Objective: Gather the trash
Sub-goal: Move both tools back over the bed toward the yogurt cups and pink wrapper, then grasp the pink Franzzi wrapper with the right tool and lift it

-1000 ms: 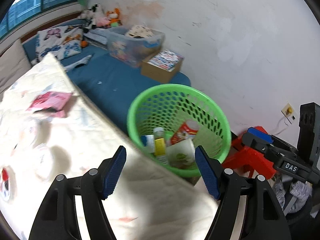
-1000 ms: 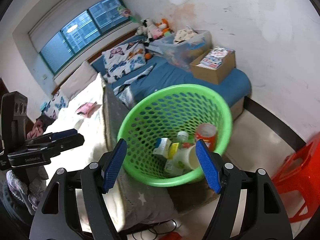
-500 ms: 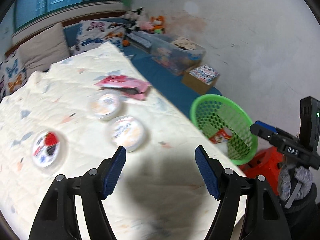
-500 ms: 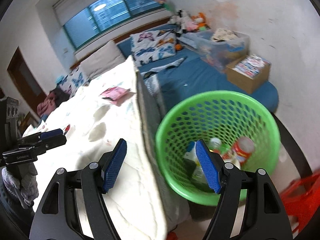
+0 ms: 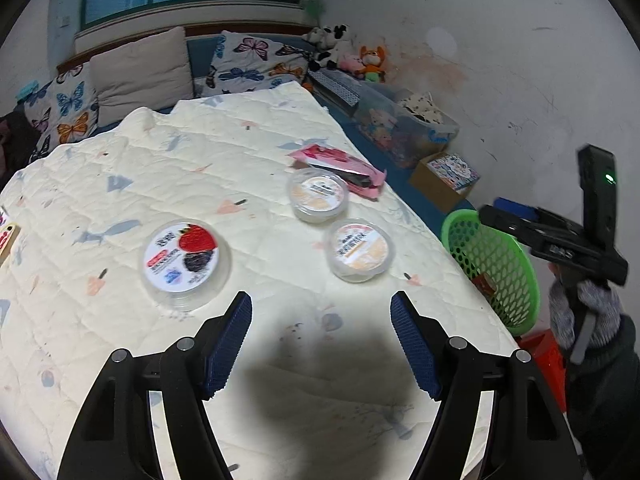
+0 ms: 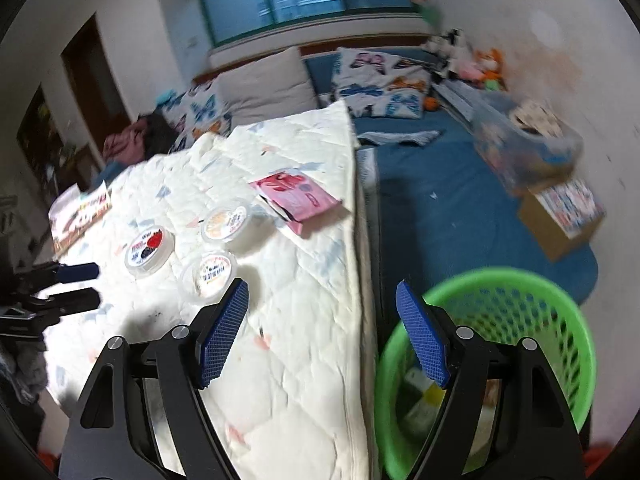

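Note:
On the cream quilt (image 5: 240, 152) lie three clear lidded tubs: a berry-labelled tub (image 5: 185, 263) at the left and two orange-labelled tubs (image 5: 319, 195) (image 5: 358, 249) further right. A pink wrapper (image 5: 340, 164) rests behind them near the quilt's edge. My left gripper (image 5: 321, 338) hovers open over the quilt, nothing between its blue pads. My right gripper (image 6: 322, 330) hangs over the quilt's edge beside the green basket (image 6: 568, 320), its jaws opening and empty. The tubs (image 6: 149, 249) (image 6: 226, 222) (image 6: 212, 271) and wrapper (image 6: 298, 196) also show in the right wrist view.
The green basket (image 5: 496, 264) stands on the floor right of the bed, holding bottles and cartons. A red stool (image 5: 544, 352) is beside it. A cardboard box (image 6: 564, 216) and a clear storage bin (image 6: 524, 148) sit on the blue mattress. Pillows line the headboard.
Both grippers have swung left from above the green basket to over the quilt. The tubs and wrapper have come into view. The right gripper's jaws stand slightly wider.

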Demonstrator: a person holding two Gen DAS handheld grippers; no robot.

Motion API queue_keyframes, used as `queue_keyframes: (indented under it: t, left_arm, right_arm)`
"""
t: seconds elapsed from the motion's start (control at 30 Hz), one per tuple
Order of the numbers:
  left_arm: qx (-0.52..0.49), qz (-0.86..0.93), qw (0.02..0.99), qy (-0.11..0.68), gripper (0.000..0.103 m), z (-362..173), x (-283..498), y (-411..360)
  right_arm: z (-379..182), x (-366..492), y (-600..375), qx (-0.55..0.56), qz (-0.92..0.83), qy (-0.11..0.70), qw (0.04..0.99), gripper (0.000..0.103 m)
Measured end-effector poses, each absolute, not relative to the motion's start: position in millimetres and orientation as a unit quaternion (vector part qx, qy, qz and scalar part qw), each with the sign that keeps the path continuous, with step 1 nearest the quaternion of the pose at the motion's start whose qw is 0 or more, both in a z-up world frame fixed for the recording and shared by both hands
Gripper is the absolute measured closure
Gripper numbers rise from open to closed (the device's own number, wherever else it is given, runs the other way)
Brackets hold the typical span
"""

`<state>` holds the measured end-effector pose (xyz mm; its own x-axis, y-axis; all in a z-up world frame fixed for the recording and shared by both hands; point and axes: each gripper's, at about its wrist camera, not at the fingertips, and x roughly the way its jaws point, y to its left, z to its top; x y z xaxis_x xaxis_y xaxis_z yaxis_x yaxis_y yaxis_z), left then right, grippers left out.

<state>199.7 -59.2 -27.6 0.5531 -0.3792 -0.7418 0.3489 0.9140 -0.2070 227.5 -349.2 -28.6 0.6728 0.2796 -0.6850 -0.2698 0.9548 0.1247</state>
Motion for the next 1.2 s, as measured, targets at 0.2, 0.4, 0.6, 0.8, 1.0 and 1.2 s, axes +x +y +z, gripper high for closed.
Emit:
queue_keyframes:
  t: [0.2, 0.4, 0.6, 0.8, 1.0, 1.2]
  left_arm:
    - [-0.029, -0.199, 0.883, 0.425, 0.034, -25, 202, -42]
    - [-0.037, -0.195, 0.883, 0.426, 0.033, -26, 206, -31]
    - [-0.045, -0.193, 0.883, 0.426, 0.033, -28, 216, -23]
    - [-0.05, -0.193, 0.879, 0.434, 0.033, -35, 227, -19]
    - [-0.055, -0.197, 0.876, 0.437, 0.033, -37, 236, -19]
    - [-0.051, -0.2, 0.874, 0.44, 0.033, -40, 243, -21]
  right_arm:
    - [-38, 268, -324, -0.058, 0.178, 0.384, 0.904, 0.024]
    - [-54, 306, -306, -0.112, 0.207, 0.4, 0.886, 0.023]
    - [-71, 343, -296, -0.136, 0.224, 0.425, 0.867, 0.023]
    - [-88, 370, -282, -0.177, 0.234, 0.441, 0.848, 0.023]
    - [-99, 385, -273, -0.191, 0.249, 0.447, 0.838, 0.023]
    - [-107, 397, -268, -0.197, 0.25, 0.448, 0.836, 0.023]
